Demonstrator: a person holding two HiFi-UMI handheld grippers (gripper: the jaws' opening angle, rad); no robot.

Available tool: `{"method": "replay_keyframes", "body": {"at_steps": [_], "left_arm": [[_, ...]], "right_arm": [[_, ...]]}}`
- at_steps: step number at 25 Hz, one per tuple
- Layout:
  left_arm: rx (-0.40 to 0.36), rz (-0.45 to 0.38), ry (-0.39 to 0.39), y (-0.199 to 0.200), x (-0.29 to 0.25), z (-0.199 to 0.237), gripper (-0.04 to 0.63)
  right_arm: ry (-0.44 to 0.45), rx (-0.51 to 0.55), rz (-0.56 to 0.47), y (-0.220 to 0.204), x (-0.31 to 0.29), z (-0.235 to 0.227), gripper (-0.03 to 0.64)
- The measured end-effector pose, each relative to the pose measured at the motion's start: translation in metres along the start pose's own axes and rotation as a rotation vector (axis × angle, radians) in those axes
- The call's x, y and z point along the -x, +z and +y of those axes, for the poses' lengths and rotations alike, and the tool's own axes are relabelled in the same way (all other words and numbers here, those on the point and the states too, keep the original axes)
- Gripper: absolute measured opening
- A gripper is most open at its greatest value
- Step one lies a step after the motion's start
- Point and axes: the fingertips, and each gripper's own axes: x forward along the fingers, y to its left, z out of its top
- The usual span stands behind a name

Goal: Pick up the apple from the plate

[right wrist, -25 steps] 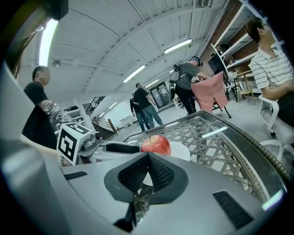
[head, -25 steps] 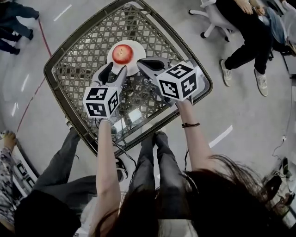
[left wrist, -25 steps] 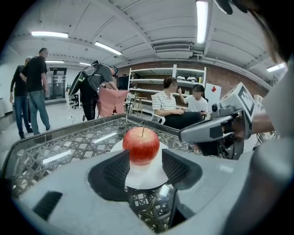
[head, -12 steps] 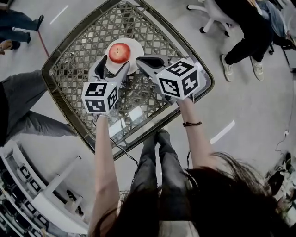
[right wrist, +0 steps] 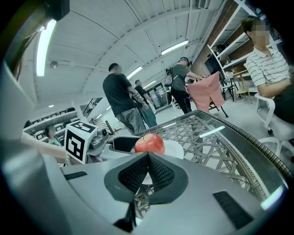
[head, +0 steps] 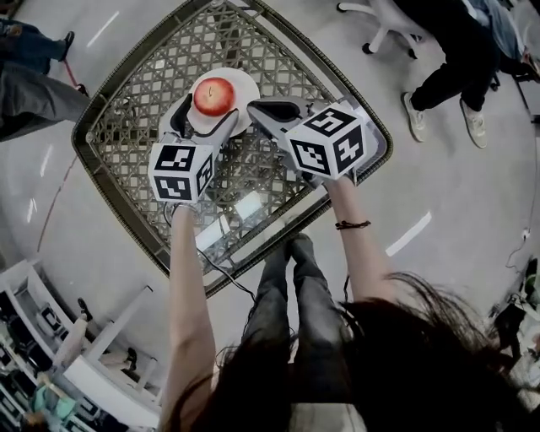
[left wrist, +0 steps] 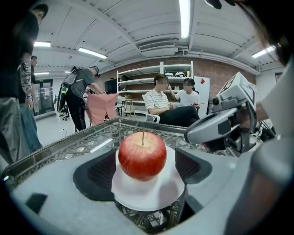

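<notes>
So my left claw (head: 202,123) is spread about as wide as it goes. Its jaws have just been opening, and the apple (left wrist: 142,155) sits between the two pads with neither one touching it, so nothing is gripped yet. The wide gape makes sense to me: the apple is round and fat, and I want clearance on both sides before squeezing. It stands stem up in the middle of the small white plate (left wrist: 148,196), toward the far side of the bench (head: 139,101). I'm coming in low and slanted so the jaws flank the near part of the plate instead of knocking it. My right claw (right wrist: 148,157) is pinched shut on nothing, parked just right of the plate, out of the way I guess. The bench is a square open-lattice weave with a raised rim and looks glassy on top, so I reckon the plate could skate if nudged. The room's a busy workshop: pale floor (head: 472,211) with tape lines, strip lights (left wrist: 186,13), white shelving (left wrist: 133,78) against a brick wall (left wrist: 220,73), people (left wrist: 158,104) standing and sitting around, and an office chair (head: 384,29).
</notes>
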Motion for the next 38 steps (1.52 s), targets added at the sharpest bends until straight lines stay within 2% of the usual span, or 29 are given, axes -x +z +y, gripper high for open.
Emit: {"method": "replay_keyframes", "body": {"at_steps": [13, 20, 26, 38], "left_arm": [[-0.079, 0.008, -0.034, 0.01, -0.02, 0.004, 0.41], [-0.084, 0.019, -0.051, 0.01, -0.026, 0.003, 0.41], [-0.127, 0.067, -0.046, 0.004, -0.031, 0.004, 0.408], [-0.128, 0.071, -0.039, 0.005, -0.031, 0.004, 0.408]], "right_arm": [[-0.019, -0.009, -0.018, 0.002, 0.001, -0.009, 0.009], [-0.027, -0.017, -0.027, 0.004, 0.003, -0.011, 0.009], [-0.029, -0.024, -0.038, 0.004, 0.003, -0.012, 0.009], [-0.035, -0.033, -0.04, 0.003, 0.003, -0.014, 0.009]]}}
